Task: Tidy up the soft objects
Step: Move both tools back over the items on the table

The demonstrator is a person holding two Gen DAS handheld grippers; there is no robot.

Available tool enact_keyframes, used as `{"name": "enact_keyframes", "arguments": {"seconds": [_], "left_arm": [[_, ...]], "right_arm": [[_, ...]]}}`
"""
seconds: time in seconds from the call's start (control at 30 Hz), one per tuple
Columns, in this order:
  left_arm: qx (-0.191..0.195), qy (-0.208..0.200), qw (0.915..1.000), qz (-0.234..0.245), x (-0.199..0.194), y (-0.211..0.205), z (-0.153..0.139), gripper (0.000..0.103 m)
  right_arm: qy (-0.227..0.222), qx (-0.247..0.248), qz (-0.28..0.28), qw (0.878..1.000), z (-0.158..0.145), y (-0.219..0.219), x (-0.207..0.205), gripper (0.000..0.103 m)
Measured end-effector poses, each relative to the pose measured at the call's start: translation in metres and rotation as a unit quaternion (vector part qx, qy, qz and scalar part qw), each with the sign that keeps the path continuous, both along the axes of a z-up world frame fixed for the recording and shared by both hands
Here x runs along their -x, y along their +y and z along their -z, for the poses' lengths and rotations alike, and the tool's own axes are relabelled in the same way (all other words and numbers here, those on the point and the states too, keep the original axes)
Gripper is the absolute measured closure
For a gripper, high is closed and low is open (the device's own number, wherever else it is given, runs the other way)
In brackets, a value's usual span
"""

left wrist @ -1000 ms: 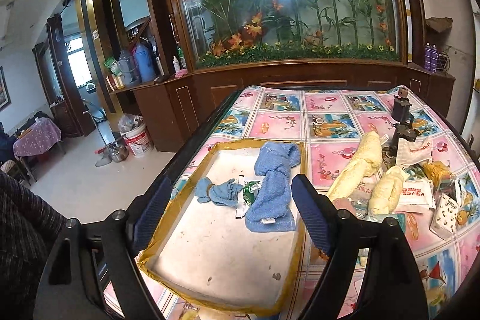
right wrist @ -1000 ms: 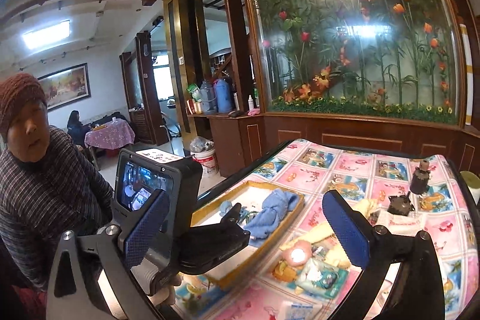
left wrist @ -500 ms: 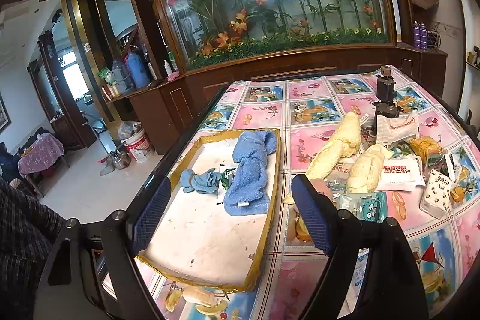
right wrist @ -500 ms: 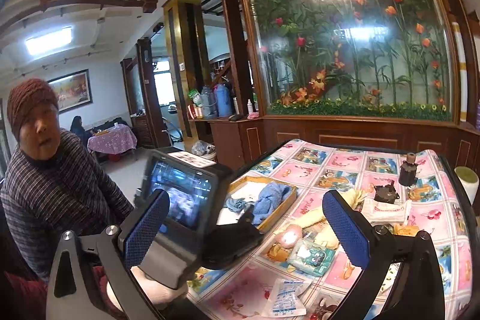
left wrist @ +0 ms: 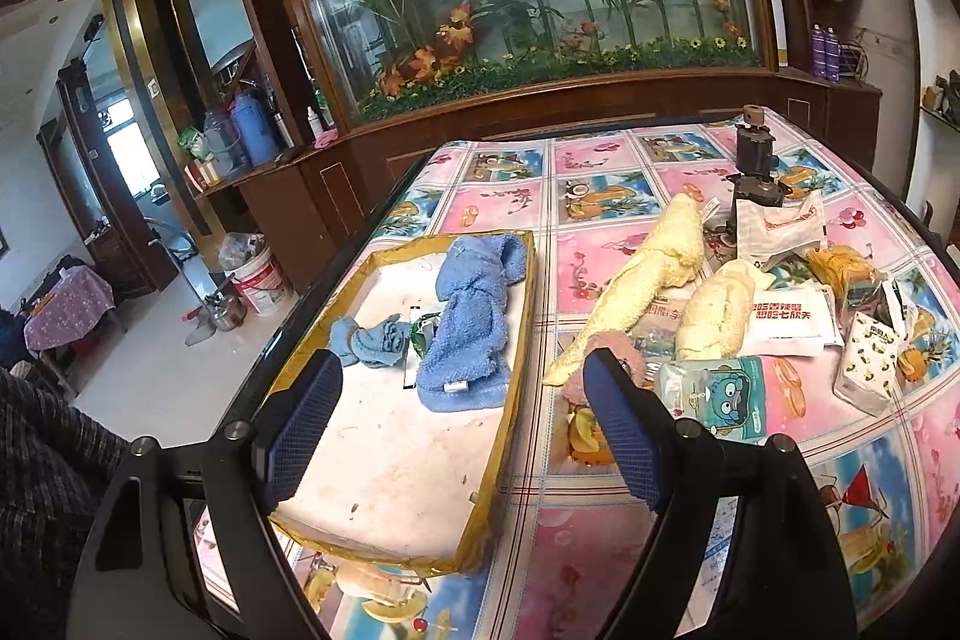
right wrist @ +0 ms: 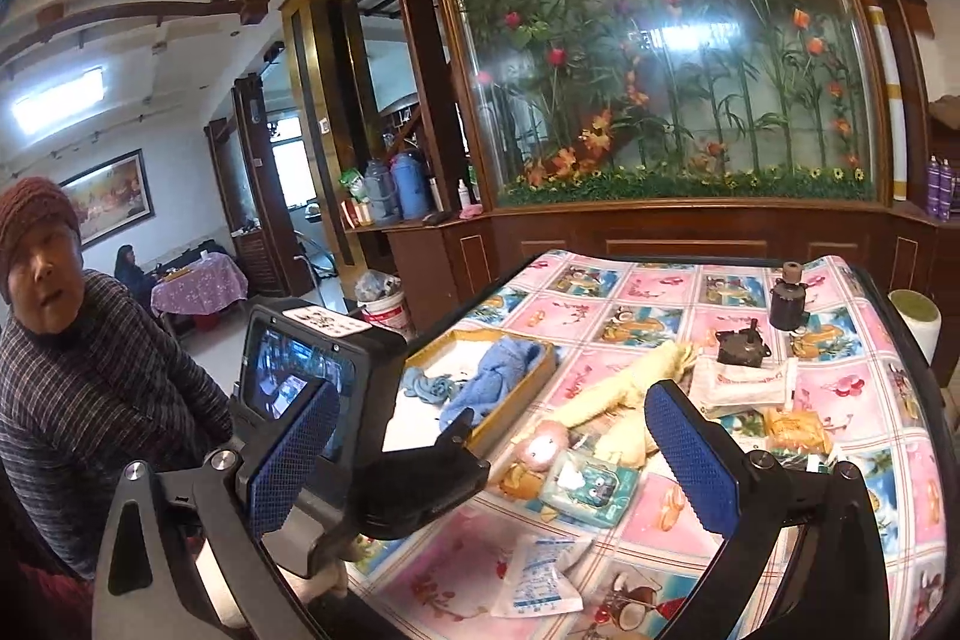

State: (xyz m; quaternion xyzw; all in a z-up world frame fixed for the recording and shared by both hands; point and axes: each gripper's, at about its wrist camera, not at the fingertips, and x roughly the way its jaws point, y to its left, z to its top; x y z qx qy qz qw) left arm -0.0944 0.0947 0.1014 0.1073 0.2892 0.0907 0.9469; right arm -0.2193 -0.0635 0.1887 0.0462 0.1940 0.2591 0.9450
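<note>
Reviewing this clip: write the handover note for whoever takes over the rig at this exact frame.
Left gripper: open, empty, above the tray's near end.
Right gripper: open, empty, above the table.
In the tray: blue towel and small blue cloth.
On the tablecloth, outside the tray: two yellow towels and a pink plush, among snack packets.
Left: move those soft items into the tray.
</note>
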Motion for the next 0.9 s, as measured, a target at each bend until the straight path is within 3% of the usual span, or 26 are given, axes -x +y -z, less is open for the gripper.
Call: {"name": "enact_keyframes", "arguments": {"seconds": [0.63, 0.77, 0.9], "left_arm": [[-0.008, 0.041, 0.999, 0.018, -0.021, -0.019, 0.019, 0.02], [0.027, 0.073, 0.9967, 0.025, -0.029, -0.013, 0.025, 0.02], [0.075, 0.086, 0.993, 0.032, -0.032, -0.002, 0.029, 0.02]], "right_arm": [[0.036, -0.013, 0.038, 0.999, 0.026, -0.039, -0.024, 0.0], [0.051, 0.006, 0.088, 0.995, 0.042, -0.069, -0.031, 0.0], [0.085, 0.026, 0.161, 0.983, 0.069, -0.117, -0.037, 0.0]]}}
